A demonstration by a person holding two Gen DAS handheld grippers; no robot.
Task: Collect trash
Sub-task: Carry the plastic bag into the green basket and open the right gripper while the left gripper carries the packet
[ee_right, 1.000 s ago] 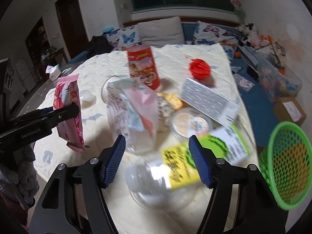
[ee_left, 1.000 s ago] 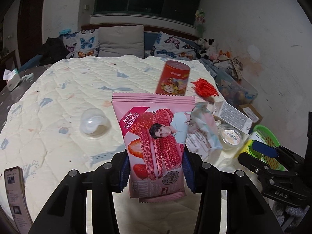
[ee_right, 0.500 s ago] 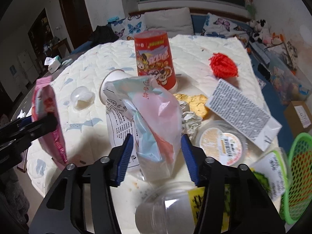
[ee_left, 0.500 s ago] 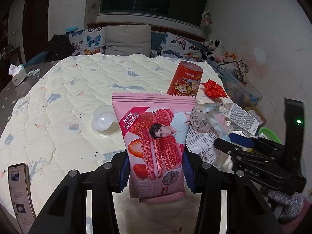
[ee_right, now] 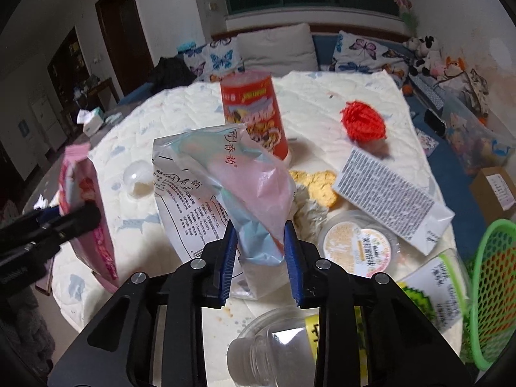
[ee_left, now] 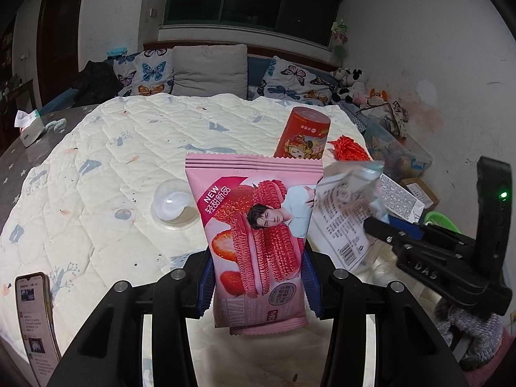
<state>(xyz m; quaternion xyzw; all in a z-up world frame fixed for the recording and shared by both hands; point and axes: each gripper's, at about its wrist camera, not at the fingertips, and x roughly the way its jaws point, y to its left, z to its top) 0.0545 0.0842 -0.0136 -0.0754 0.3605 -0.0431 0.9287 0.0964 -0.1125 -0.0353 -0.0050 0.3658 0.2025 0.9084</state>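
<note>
My left gripper [ee_left: 258, 287] is shut on a pink strawberry snack packet [ee_left: 258, 225] and holds it upright above the quilted table [ee_left: 113, 167]. The right wrist view shows that packet [ee_right: 90, 193] at the far left. My right gripper [ee_right: 259, 258] has its jaws closing tight: the blue pads [ee_right: 229, 254] pinch the lower end of a crumpled pastel plastic bag with printed text [ee_right: 232, 187]. In the left wrist view this bag [ee_left: 348, 206] hangs just right of the packet, with the right gripper [ee_left: 387, 229] clamped on it.
Around the bag lie a red canister [ee_right: 254, 113], a red mesh ball [ee_right: 364, 122], a white carton [ee_right: 393, 200], a lidded round tub [ee_right: 358, 248] and a clear bottle [ee_right: 274, 348]. A green basket [ee_right: 493, 290] stands off the table's right edge. A clear dome lid [ee_left: 174, 204] and a phone [ee_left: 32, 316] lie to the left.
The right gripper moved in over the plastic bag and its jaws went from wide open to pinching it. The left gripper still holds the pink packet the same way.
</note>
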